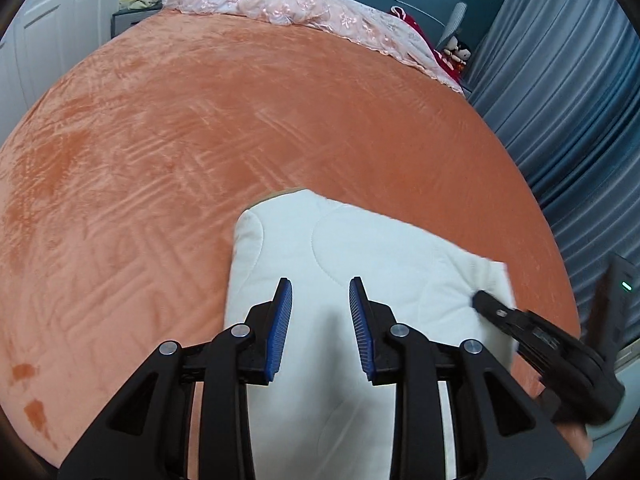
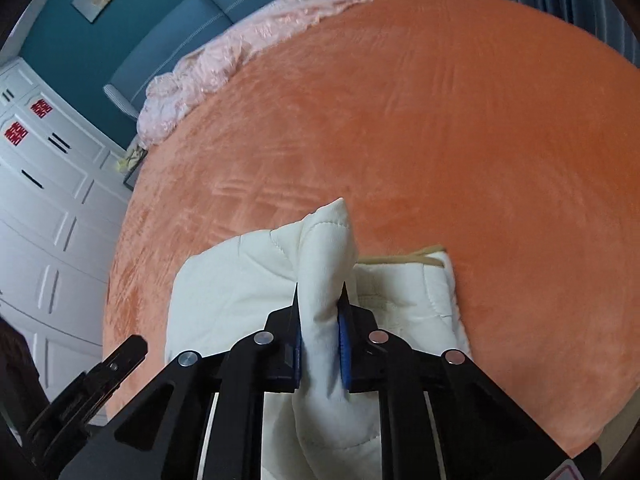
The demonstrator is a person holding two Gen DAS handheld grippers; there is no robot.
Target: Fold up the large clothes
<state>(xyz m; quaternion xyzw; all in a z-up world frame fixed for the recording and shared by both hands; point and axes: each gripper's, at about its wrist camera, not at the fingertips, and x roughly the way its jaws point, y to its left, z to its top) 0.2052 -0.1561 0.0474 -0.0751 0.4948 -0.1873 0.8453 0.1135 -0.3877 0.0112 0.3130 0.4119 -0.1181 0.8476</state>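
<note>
1. Left gripper [image 1: 321, 304]: jaws spread a little, blue pads bare, nothing pinched; hovering over the near part of the white quilted garment [image 1: 360, 264].
2. Garment: folded into a thick pad, lying on the orange bed cover [image 1: 200, 140], near its front edge, toward the curtain [image 1: 560, 120] side in the left view. Far from the pink bedding [image 1: 280, 4] heaped along the headboard edge.
3. Right gripper [image 2: 320, 316]: pads pressed together on a raised fold of the garment [image 2: 324, 264]; fold standing up between the fingers, peak lifted clear of the layers below.
4. Handling, as a judgement: soft, padded, light for its bulk; no stiffness, sagging wherever unsupported. Stitched quilting gives some body, so folds hold shape loosely. Fabric looks smooth, likely to slip from a shallow pinch. Nothing fragile.
5. Where to grab, as a judgement: deep bite on a corner or doubled edge, through all layers, not on the flat middle. Tan-trimmed edge [image 2: 420, 258] at the far right side looks like a firm seam to take.
6. Two-point hold along one edge best for keeping the fold square.
</note>
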